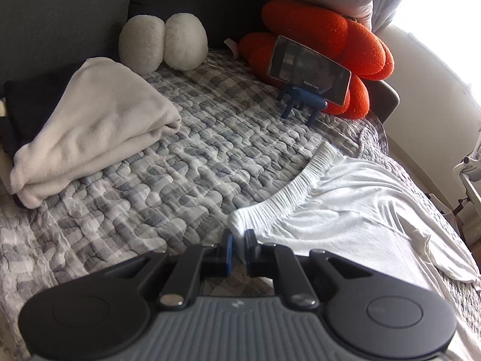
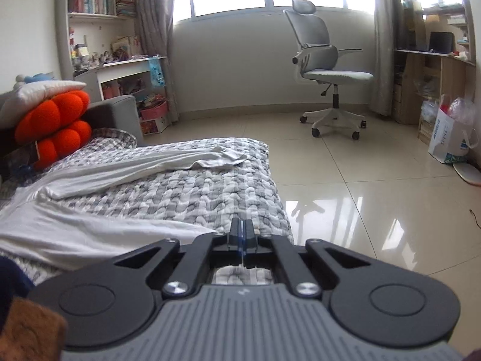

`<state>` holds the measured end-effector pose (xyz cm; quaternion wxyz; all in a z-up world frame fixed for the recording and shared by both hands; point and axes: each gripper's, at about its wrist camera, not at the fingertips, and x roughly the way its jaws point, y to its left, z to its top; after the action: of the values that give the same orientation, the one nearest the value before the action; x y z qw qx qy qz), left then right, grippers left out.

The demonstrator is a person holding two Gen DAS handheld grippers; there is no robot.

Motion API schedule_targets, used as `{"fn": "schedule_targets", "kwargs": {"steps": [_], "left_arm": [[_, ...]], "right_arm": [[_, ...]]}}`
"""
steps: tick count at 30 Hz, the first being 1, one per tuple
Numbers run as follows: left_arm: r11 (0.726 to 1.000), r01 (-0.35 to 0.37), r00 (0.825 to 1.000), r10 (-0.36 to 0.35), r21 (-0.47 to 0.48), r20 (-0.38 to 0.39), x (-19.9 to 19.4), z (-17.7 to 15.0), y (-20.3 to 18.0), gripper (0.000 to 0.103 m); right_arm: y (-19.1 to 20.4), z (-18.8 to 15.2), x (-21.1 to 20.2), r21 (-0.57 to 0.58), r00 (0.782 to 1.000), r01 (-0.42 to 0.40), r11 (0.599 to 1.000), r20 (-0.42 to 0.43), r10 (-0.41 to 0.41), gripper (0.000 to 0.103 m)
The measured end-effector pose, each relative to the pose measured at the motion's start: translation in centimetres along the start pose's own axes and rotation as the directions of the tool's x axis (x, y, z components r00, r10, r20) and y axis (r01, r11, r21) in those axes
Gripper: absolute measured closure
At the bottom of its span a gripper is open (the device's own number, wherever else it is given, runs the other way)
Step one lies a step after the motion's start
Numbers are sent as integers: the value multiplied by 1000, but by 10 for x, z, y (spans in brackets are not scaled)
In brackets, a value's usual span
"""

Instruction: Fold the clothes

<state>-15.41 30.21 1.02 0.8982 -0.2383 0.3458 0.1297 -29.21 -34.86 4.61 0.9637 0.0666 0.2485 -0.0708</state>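
Note:
White trousers (image 1: 354,198) with a ribbed elastic waistband (image 1: 300,180) lie spread on the grey checked quilt (image 1: 180,156). My left gripper (image 1: 239,237) is shut on the near corner of that waistband, and white cloth shows between its blue pads. In the right wrist view the trousers (image 2: 90,231) stretch across the quilt (image 2: 210,192), with one leg (image 2: 180,162) reaching toward the bed's far edge. My right gripper (image 2: 242,228) is shut just past the near leg's edge, over the quilt by the bed's corner. No cloth shows between its pads.
A folded white fleece (image 1: 90,126) lies on a dark garment (image 1: 30,102) at the left. White plush (image 1: 162,42), an orange plush cushion (image 1: 324,36) and a phone on a blue stand (image 1: 309,69) sit at the back. Off the bed: tiled floor (image 2: 345,186), office chair (image 2: 324,69), paper bag (image 2: 448,138).

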Motion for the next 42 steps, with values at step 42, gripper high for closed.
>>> {"fn": "schedule_targets", "kwargs": {"steps": [42], "left_arm": [[997,60,998,-61,-48,-21,2,-3,12,87]], "right_arm": [[6,30,71,-54,981,123,991,-142,-130,98]]}}
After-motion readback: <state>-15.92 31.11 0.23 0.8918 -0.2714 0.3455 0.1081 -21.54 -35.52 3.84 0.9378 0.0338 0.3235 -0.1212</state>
